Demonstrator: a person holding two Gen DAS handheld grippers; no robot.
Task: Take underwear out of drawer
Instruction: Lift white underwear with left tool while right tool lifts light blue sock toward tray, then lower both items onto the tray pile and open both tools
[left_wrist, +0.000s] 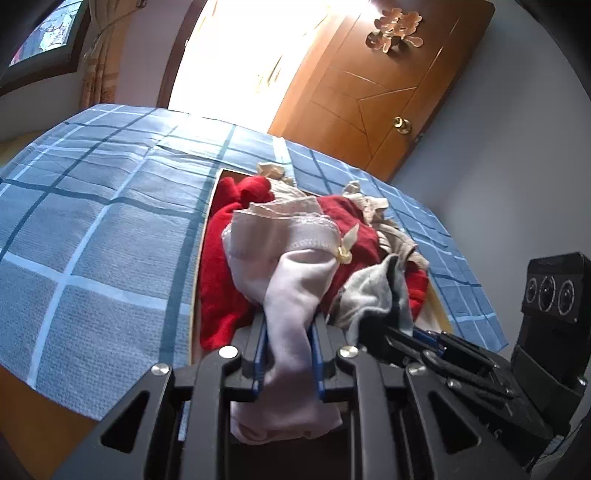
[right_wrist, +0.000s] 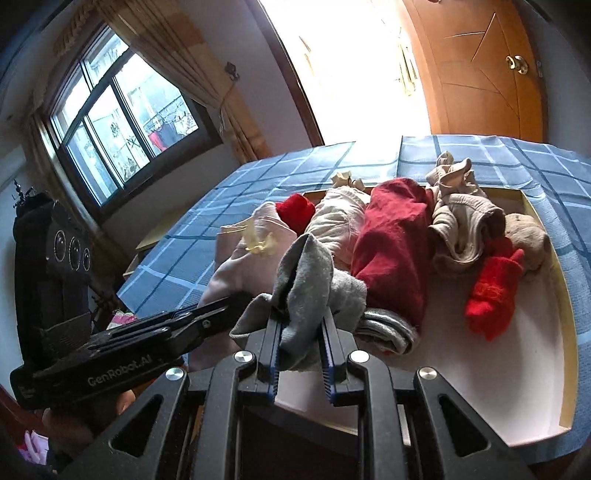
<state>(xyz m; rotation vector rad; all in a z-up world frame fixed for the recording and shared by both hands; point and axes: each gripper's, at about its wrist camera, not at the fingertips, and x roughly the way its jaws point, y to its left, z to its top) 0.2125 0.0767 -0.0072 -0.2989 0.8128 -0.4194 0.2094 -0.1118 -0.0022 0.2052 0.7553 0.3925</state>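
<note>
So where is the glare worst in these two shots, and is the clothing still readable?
Left wrist view: the doorway behind the bed is blown out white; right wrist view: the same doorway washes out, while the window keeps detail. The clothes stay sharp and evenly lit.

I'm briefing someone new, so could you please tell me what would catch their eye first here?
Probably the left gripper, its fingers shut on pale pink underwear, and beside it the right gripper shut on a grey garment. Behind them, dark red clothes fill the open drawer, with a sunlit doorway beyond.
</note>
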